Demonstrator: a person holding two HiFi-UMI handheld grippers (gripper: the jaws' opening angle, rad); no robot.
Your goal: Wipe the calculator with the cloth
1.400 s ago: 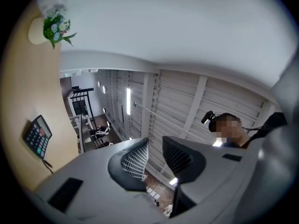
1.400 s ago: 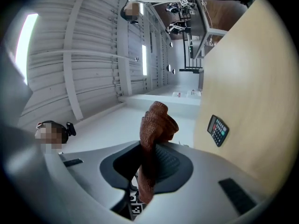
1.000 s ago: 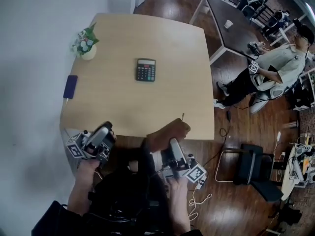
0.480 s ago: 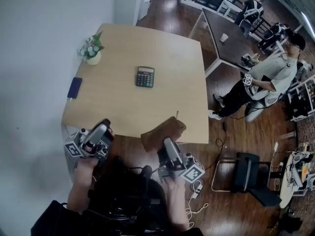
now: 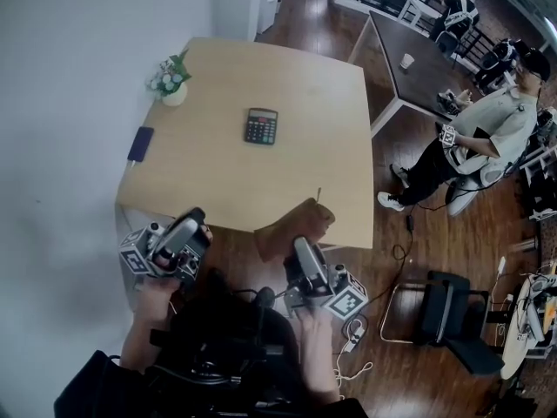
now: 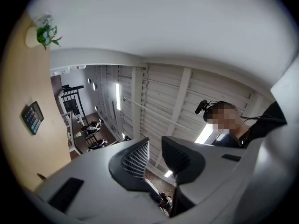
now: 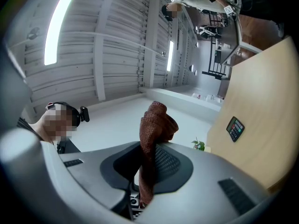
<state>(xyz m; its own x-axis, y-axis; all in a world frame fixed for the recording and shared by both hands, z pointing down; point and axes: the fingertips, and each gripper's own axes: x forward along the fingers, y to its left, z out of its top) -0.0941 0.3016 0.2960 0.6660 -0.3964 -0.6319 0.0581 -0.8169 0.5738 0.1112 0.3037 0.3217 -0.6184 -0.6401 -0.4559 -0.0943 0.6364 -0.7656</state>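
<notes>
Both tools have lifted slightly at the table's (image 5: 261,185) near edge. The right gripper (image 5: 300,247) is clamped on the brown cloth (image 5: 291,227); the left gripper (image 5: 195,220) is empty, jaws slightly apart. Wiping looks yet to begin: the calculator (image 5: 261,126) lies mid-table, well apart. Bare tabletop between leaves a free path.

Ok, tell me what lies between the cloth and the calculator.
Nothing: the head view shows only bare table between the cloth, clamped in the right gripper, and the calculator.
</notes>
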